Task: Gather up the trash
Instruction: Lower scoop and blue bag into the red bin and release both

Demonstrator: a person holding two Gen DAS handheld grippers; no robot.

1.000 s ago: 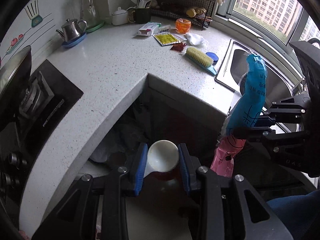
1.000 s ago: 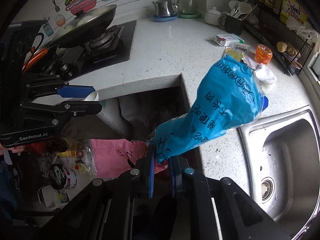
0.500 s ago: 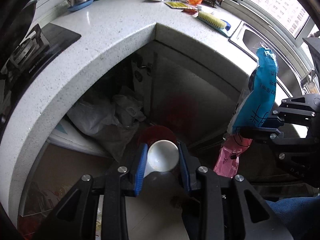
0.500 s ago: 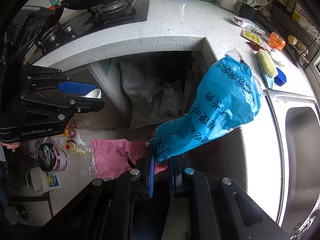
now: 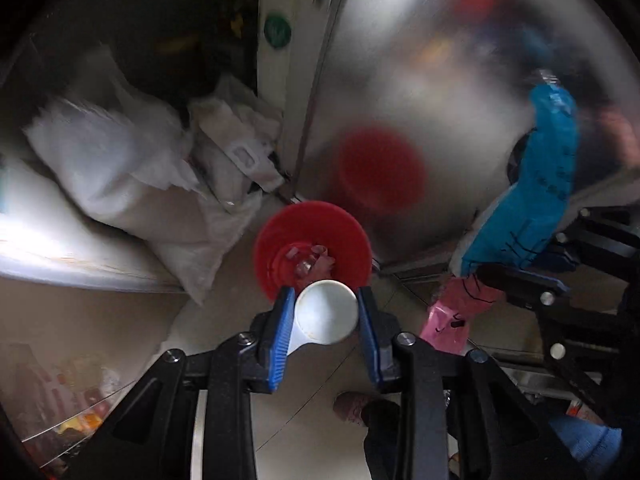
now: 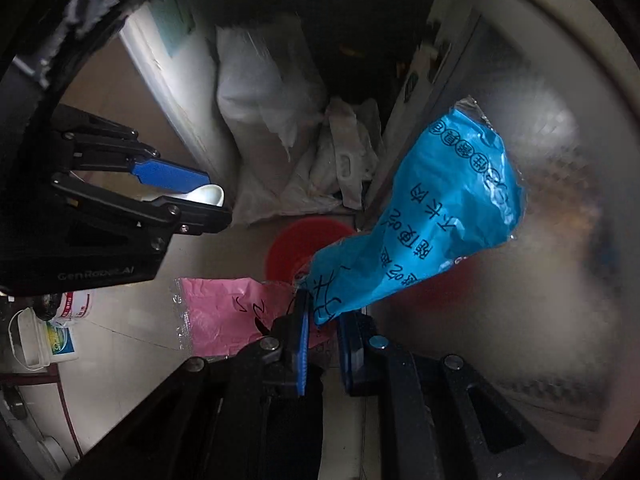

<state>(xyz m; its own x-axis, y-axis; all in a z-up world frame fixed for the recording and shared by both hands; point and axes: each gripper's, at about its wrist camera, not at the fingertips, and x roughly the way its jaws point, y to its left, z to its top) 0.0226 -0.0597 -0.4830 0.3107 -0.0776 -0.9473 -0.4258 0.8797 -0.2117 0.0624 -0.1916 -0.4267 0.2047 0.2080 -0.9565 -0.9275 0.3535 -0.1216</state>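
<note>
Left claw (image 5: 326, 312) is clamped on a white cup (image 5: 326, 313), just above the red bin (image 5: 310, 246)'s near rim. Bare floor (image 5: 224, 320) lies beside it. Right claw (image 6: 322, 322) pinches a blue bag (image 6: 420, 236) and pink bag (image 6: 224, 312); the bin sits just ahead.

Both my grippers point steeply down, side by side. My left gripper (image 5: 326, 314) grips a white cup (image 5: 327, 312); my right gripper (image 6: 322, 322) pinches a blue wrapper (image 6: 432, 224) and a pink one (image 6: 224, 312).
</note>
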